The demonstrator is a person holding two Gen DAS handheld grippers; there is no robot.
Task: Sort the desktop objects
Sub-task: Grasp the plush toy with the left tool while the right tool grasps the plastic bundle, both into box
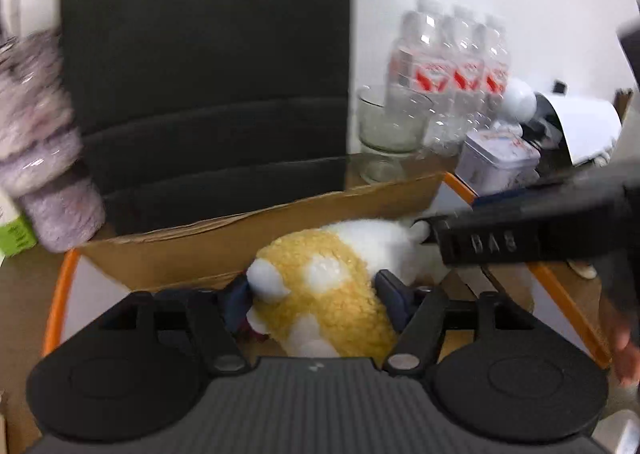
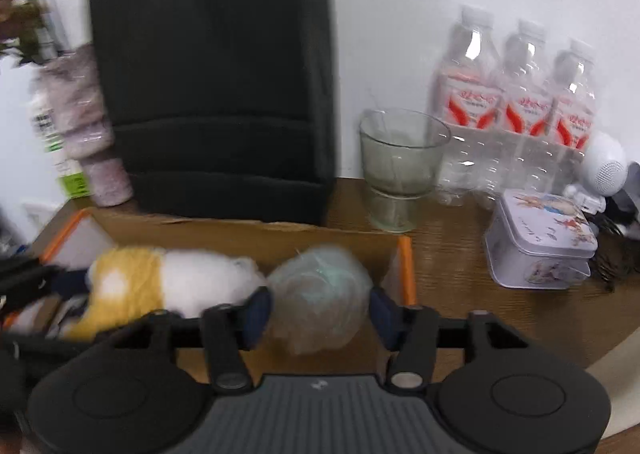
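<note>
A: Where's the plush toy?
B: Over the box, clamped in the left gripper.
A: The right gripper?
B: Grasping a wrapped ball (blurred). At two o'clock, the tin looks unsorted.

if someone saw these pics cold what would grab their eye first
Probably the yellow and white plush toy, gripped between the left gripper fingers over the orange-rimmed cardboard box. Next, the pale crumpled bundle between the right gripper fingers at the box's right end. Behind them, three red-labelled water bottles stand by the wall beside a glass cup.
</note>
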